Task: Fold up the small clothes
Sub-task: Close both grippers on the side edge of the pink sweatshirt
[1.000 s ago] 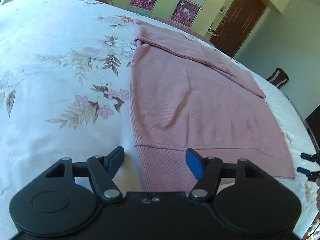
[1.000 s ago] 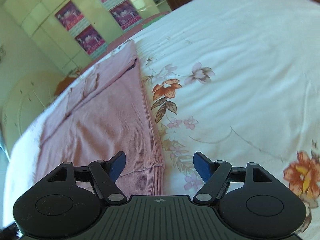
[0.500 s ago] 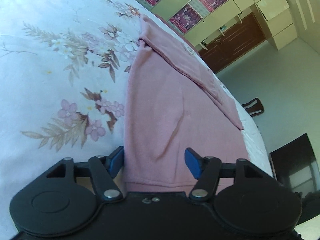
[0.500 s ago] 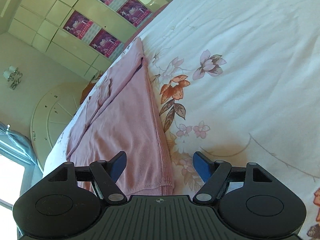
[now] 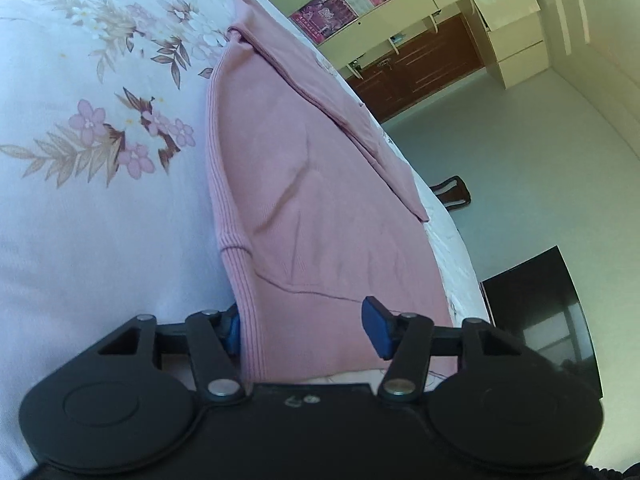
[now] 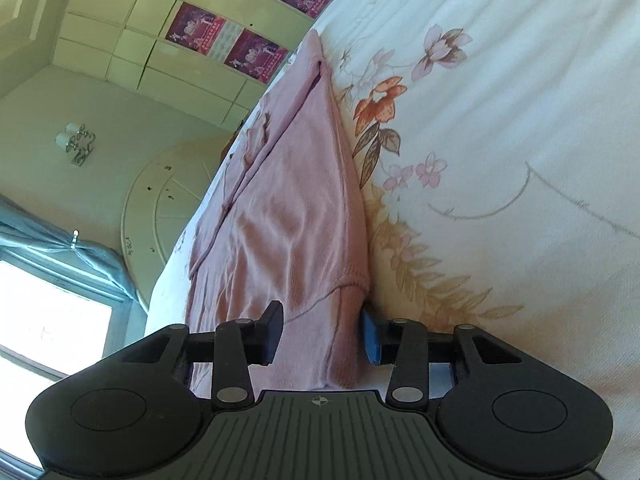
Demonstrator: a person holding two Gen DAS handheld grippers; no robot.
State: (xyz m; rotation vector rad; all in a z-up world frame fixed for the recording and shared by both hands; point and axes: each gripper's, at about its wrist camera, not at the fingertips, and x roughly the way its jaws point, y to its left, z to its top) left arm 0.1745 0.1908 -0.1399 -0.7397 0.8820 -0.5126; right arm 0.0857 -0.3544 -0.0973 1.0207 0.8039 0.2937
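One pink knit garment lies flat along a bed covered by a white sheet printed with flowers; it is the only piece of clothing in either view. Two tools are at work, one at each corner of the garment's ribbed hem.

The left tool is held low over the bed, pointing along the length of the garment toward its far end. Its jaws stand wide apart with the hem corner lying between them: the left blue pad sits against the ribbed edge, partly hidden by the cloth, while the right pad is clear of the fabric surface. The jaws have not closed on anything.

The right tool is likewise low and aimed along the garment, straddling the other hem corner. Its jaws are also spread, the right blue pad just beside the folded edge and the left one resting over the cloth, with no grip taken.

In the background, four purple posters show on pale cupboard doors in the right wrist view, one wall lamp hangs on the wall, and one dark chair stands past the bed in the left wrist view
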